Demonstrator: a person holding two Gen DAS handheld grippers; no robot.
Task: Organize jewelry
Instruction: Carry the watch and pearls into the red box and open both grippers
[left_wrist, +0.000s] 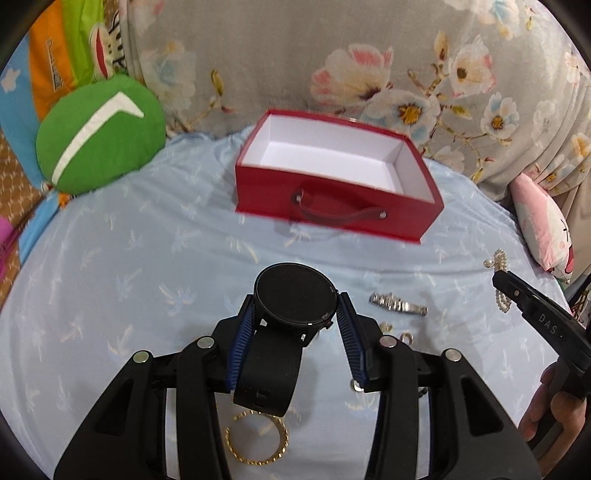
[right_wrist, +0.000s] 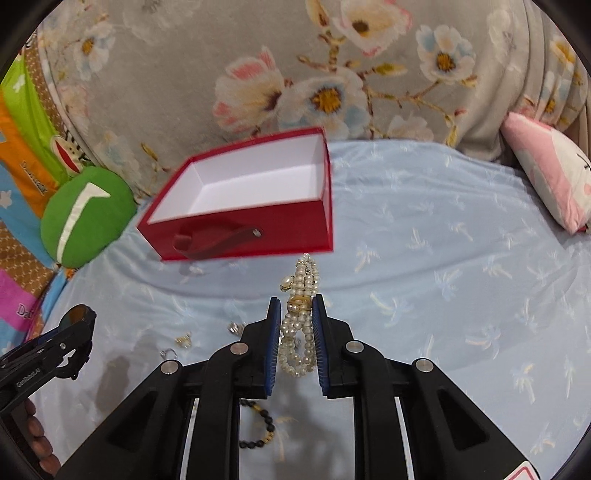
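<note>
left gripper (left_wrist: 295, 306) — grips black watch (left_wrist: 295, 295) | right gripper (right_wrist: 295, 306) — grips pearl bracelet (right_wrist: 301, 321)

Right gripper (right_wrist: 295, 306) clamps pearl bracelet (right_wrist: 297, 325) near red box (right_wrist: 251, 229).

Black claw (left_wrist: 295, 314) frames, blue ribbed pads (left_wrist: 242, 343), silver rivets; lettering perhaps "DAS".

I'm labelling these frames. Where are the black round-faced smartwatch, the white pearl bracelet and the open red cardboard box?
Black round-faced smartwatch (left_wrist: 295, 294): left wrist view, dial centre.
White pearl bracelet (right_wrist: 295, 325): right wrist view, strands between pads.
Open red cardboard box (left_wrist: 332, 199): left wrist view, front wall.
</note>
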